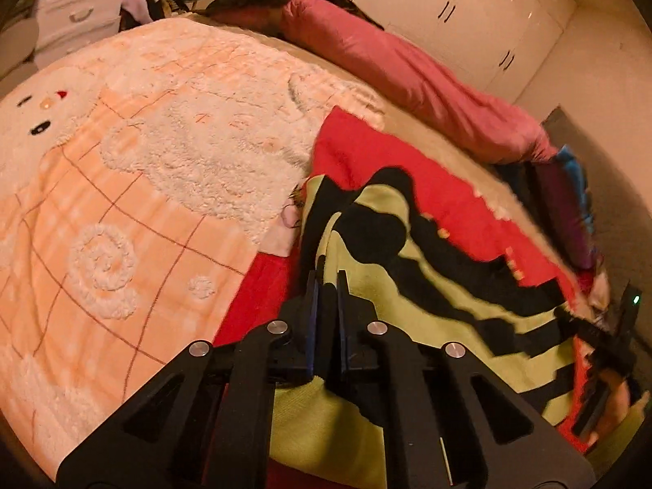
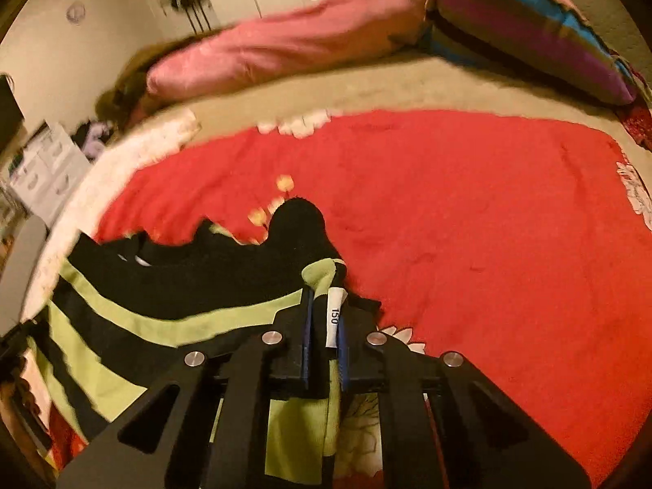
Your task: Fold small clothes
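Pinching only thin edges of the green and black striped top (image 1: 411, 285) on the red blanket (image 2: 468, 212), the closed left claw (image 1: 326, 281) and right claw (image 2: 326, 305) could let it slip and bunch up when lifted

A home bedroom. A bed (image 1: 428, 122) carries a peach fleece blanket (image 1: 122, 203), a red blanket (image 2: 448, 203) and a long pink pillow (image 1: 407, 69). White wardrobe doors (image 1: 468, 12) and a white drawer chest (image 1: 77, 4) line the walls.
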Demonstrator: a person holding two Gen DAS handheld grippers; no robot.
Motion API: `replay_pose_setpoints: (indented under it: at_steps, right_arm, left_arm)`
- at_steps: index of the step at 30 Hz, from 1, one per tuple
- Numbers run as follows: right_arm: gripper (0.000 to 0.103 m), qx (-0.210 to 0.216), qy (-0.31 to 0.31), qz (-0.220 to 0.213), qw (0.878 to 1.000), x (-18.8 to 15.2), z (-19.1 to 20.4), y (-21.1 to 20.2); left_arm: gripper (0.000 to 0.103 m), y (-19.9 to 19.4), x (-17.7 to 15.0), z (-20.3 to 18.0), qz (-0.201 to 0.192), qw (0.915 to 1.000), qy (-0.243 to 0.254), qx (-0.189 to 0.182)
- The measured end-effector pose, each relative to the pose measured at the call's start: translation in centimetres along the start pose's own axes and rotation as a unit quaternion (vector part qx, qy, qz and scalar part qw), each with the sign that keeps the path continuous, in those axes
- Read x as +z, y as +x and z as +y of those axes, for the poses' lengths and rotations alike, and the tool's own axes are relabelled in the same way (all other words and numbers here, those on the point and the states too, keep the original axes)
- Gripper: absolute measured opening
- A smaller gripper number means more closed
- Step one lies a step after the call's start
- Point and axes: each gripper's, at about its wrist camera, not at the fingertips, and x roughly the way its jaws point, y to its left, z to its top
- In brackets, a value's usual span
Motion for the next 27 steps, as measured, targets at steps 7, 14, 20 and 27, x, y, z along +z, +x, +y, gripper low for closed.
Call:
replay_pose_setpoints:
  at_steps: [7,14,20,27]
  right_arm:
    - [0.025,-0.008,-0.017,0.016,1.0,-1.4,0.4,1.9]
    - [0.066,0.016,-0.003,-0.036,0.999,-3.1,0.6,-4.2]
    - [0.072,0.033,-0.009,-0.023,0.999,-6.9,1.2,-7.0]
    - [0.072,0.036,0.026,0.016,0.999,-10.5,0.4,-6.8]
  left_arm:
    - [0.003,1.0,-0.5,1.5,0.01,0.9996,-0.024,0.008]
    - [0.005,0.2,-0.1,0.8,0.002,0.9998,-0.012,0.013]
    - [0.008,-0.6,-0.1,0.6,0.001,0.9998,-0.009,0.02]
    - [0.034,-2.0,-0.4,1.3,-0.001,0.9995,-0.024,0.019]
